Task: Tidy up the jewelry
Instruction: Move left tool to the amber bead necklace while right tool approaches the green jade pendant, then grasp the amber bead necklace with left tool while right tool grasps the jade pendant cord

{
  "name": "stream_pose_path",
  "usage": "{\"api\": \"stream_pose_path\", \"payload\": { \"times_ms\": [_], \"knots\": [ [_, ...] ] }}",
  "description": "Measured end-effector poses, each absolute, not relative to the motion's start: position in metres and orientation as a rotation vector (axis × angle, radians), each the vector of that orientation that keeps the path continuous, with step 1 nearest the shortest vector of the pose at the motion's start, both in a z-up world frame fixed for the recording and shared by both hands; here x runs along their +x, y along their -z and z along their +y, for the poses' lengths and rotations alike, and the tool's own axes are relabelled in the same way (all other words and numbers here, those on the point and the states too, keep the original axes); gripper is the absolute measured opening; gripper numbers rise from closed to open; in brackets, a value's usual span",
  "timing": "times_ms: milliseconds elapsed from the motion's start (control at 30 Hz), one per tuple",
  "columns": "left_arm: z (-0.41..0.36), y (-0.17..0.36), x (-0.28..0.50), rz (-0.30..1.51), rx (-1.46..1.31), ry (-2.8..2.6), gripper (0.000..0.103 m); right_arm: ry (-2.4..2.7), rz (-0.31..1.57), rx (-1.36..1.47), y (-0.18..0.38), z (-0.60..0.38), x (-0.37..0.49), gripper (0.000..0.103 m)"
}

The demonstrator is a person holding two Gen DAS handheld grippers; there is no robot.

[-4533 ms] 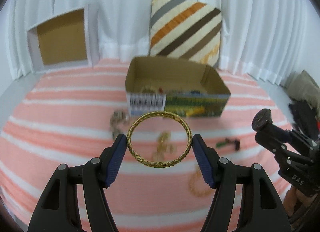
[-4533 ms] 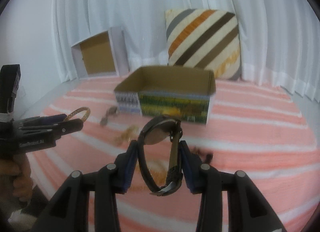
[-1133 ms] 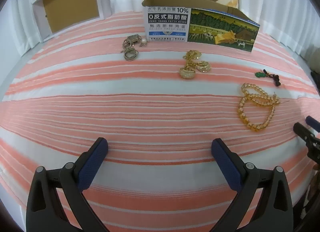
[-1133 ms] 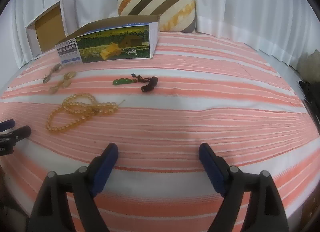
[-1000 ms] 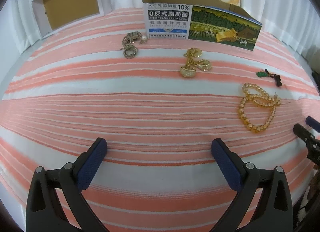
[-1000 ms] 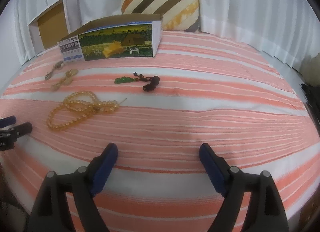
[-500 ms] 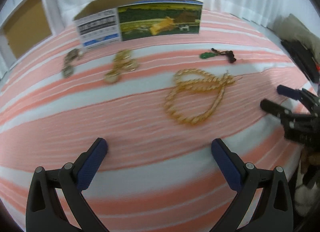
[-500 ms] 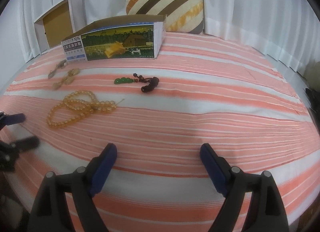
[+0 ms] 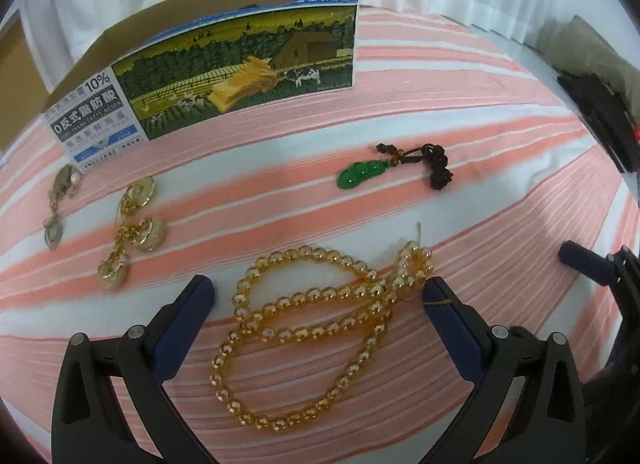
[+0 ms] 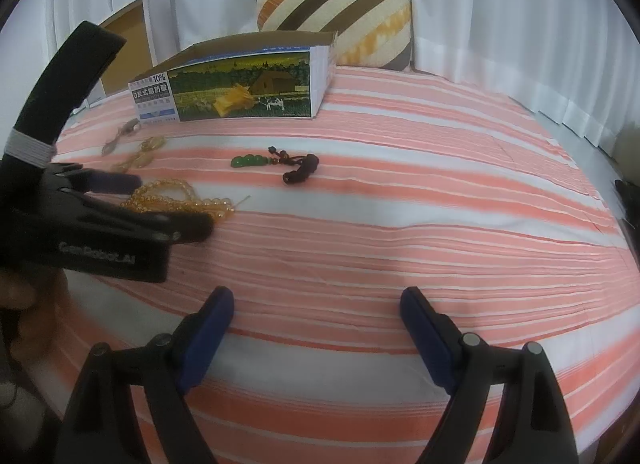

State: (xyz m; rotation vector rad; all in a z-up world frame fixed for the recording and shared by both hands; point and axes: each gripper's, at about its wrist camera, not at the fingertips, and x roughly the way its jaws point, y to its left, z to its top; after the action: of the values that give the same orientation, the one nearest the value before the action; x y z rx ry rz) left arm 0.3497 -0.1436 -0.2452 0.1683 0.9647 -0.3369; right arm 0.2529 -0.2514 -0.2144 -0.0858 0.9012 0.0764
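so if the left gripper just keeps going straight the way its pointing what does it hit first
Most likely the amber bead necklace: it already lies between the open fingers of the left gripper. Beyond it is bare striped bedspread, then the printed cardboard box. Its height above the beads is unclear.

"10%" and "0反式脂肪酸" on the cardboard box (image 9: 96, 112), "GenRobot.AI" on the left hand-held gripper (image 10: 168, 208)

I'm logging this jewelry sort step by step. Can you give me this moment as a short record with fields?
surface: striped bedspread
left tool: open, straddling the amber bead strand
right tool: open, empty
loose pieces: green pendant, gold chain pieces, silver piece
box: behind the jewelry, contents hidden
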Motion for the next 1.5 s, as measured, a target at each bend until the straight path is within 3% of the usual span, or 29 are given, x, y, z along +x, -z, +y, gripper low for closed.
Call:
{"api": "stream_pose_path", "payload": {
  "times_ms": [33, 100, 200, 300, 700, 933, 1233, 1267, 1300, 1333, 1400, 1500],
  "knots": [
    [-0.141, 0.245, 0.348, 0.960, 0.163, 0.329, 0.101, -0.077, 0.900, -0.086, 0.215, -0.251, 0.253, 0.087],
    [-0.131, 0.241, 0.344, 0.928, 0.134, 0.302, 0.085, -0.078, 0.898, -0.086, 0.215, -0.251, 0.252, 0.087],
    [-0.110, 0.236, 0.337, 0.891, 0.086, 0.257, 0.035, -0.078, 0.896, -0.086, 0.215, -0.251, 0.253, 0.087],
    [-0.082, 0.235, 0.333, 0.891, -0.011, 0.258, 0.022, -0.076, 0.895, -0.086, 0.215, -0.251, 0.253, 0.087],
    [0.004, 0.234, 0.301, 0.864, -0.058, 0.108, 0.022, -0.066, 0.935, -0.086, 0.213, -0.250, 0.261, 0.088],
    [0.009, 0.236, 0.304, 0.864, -0.039, 0.071, 0.022, -0.091, 1.027, -0.095, 0.215, -0.245, 0.303, 0.092],
    [0.007, 0.236, 0.304, 0.861, -0.021, 0.064, 0.022, -0.093, 1.007, -0.110, 0.223, -0.228, 0.375, 0.090],
    [0.007, 0.236, 0.304, 0.860, -0.024, 0.065, 0.022, -0.114, 0.995, -0.114, 0.222, -0.224, 0.375, 0.079],
    [0.007, 0.236, 0.304, 0.860, -0.026, 0.065, 0.022, -0.129, 0.982, -0.120, 0.221, -0.222, 0.373, 0.059],
    [0.006, 0.236, 0.304, 0.860, -0.027, 0.065, 0.022, -0.149, 0.969, -0.135, 0.219, -0.217, 0.370, 0.050],
    [0.007, 0.236, 0.304, 0.860, -0.031, 0.067, 0.022, -0.169, 0.960, -0.152, 0.218, -0.211, 0.365, 0.010],
    [0.011, 0.235, 0.302, 0.857, -0.054, 0.083, 0.021, -0.188, 0.960, -0.107, 0.217, -0.210, 0.348, 0.009]
  ]
}}
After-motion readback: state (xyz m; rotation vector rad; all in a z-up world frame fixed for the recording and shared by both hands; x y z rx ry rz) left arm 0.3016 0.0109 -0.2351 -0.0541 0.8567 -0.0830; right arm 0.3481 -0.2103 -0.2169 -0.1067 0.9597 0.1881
